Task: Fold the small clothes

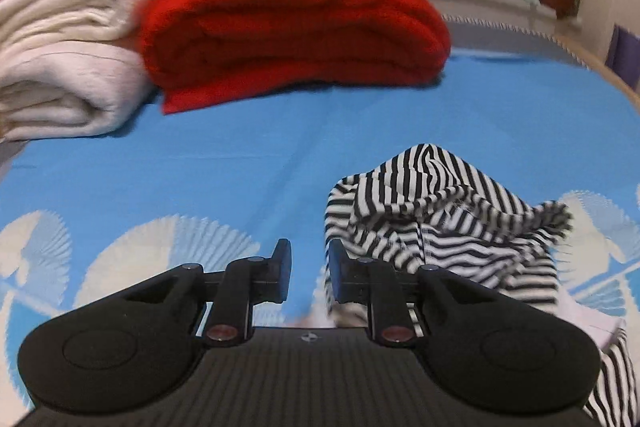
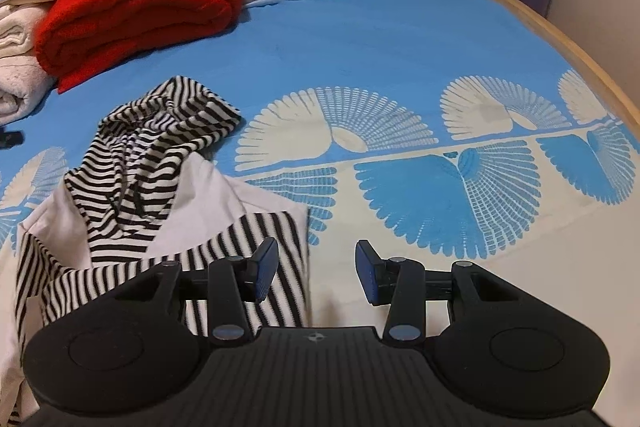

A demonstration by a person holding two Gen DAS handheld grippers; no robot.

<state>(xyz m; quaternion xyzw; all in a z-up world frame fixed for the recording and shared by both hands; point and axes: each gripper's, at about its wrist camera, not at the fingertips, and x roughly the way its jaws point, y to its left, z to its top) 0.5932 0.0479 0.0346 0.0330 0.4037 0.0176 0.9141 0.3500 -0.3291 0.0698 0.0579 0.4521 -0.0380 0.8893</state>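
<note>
Stripes, black on white knit, marked the crumpled top (image 2: 156, 163), which lay heaped on the blue sheet (image 2: 380, 39) (white lining showing) with no clear long axis. The left gripper (image 1: 308, 273) stood slightly parted just left of it, pinching nothing; the right gripper (image 2: 316, 273) hung spread and empty by its hem.

One striped garment (image 2: 152, 163), one red blanket (image 1: 296, 27), two grippers: left (image 1: 308, 277), right (image 2: 316, 271).
</note>
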